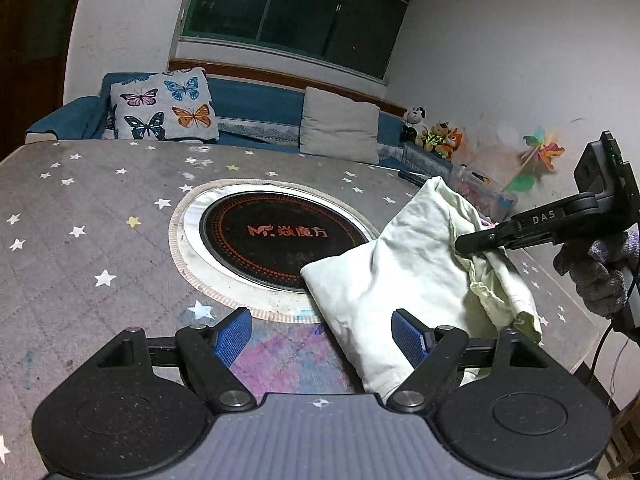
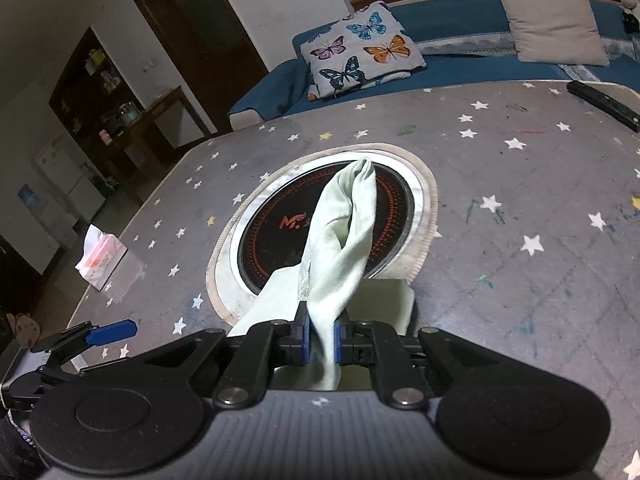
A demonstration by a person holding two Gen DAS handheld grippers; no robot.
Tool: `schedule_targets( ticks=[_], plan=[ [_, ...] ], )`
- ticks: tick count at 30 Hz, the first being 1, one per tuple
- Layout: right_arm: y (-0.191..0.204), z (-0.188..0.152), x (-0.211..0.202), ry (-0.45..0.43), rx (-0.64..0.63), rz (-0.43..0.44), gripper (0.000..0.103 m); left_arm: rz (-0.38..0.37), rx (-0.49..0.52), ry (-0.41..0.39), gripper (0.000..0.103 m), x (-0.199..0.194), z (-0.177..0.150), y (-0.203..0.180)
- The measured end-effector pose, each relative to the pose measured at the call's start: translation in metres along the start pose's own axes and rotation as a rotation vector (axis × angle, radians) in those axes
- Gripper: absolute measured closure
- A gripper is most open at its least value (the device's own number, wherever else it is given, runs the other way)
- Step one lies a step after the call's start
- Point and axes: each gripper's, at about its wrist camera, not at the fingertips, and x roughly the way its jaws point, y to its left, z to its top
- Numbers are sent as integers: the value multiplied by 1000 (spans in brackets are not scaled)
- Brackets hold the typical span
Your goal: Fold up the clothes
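Note:
A pale green garment (image 1: 400, 272) lies bunched on the star-print table cover (image 1: 100, 220), overlapping the right edge of the round black cooktop (image 1: 276, 236). My left gripper (image 1: 320, 338) stands open just above the table, and the garment's near corner reaches under its right finger (image 1: 410, 340) without being pressed. My right gripper (image 2: 321, 340) is shut on a fold of the garment (image 2: 344, 232), which stands up in a twisted ridge ahead of the pads. In the left wrist view the right gripper (image 1: 464, 246) pinches the cloth's upper right edge, held by a gloved hand (image 1: 600, 272).
A tissue pack (image 2: 102, 256) sits at the table's left edge and a black remote (image 2: 604, 104) at the far right. A clear box of small items (image 1: 480, 196) stands at the table's back right. Behind the table runs a blue sofa (image 2: 460, 24) with a butterfly cushion (image 1: 164, 104).

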Motion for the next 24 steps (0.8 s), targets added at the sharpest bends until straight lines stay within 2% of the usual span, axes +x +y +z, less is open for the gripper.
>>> schedule_targets(
  ticks=[7, 13, 18, 24],
  plan=[
    [-9, -4, 6, 18, 27, 1, 93, 2, 18, 28, 24, 5, -5, -1],
    [-4, -4, -3, -4, -12, 43, 93, 3, 11, 45, 24, 10, -10, 0],
    [-25, -13, 11, 36, 43, 21, 93, -10, 26, 65, 24, 13, -13, -5],
    [-34, -18, 16, 42, 64, 10, 91, -15, 30, 81, 24, 18, -15, -6]
  ],
)
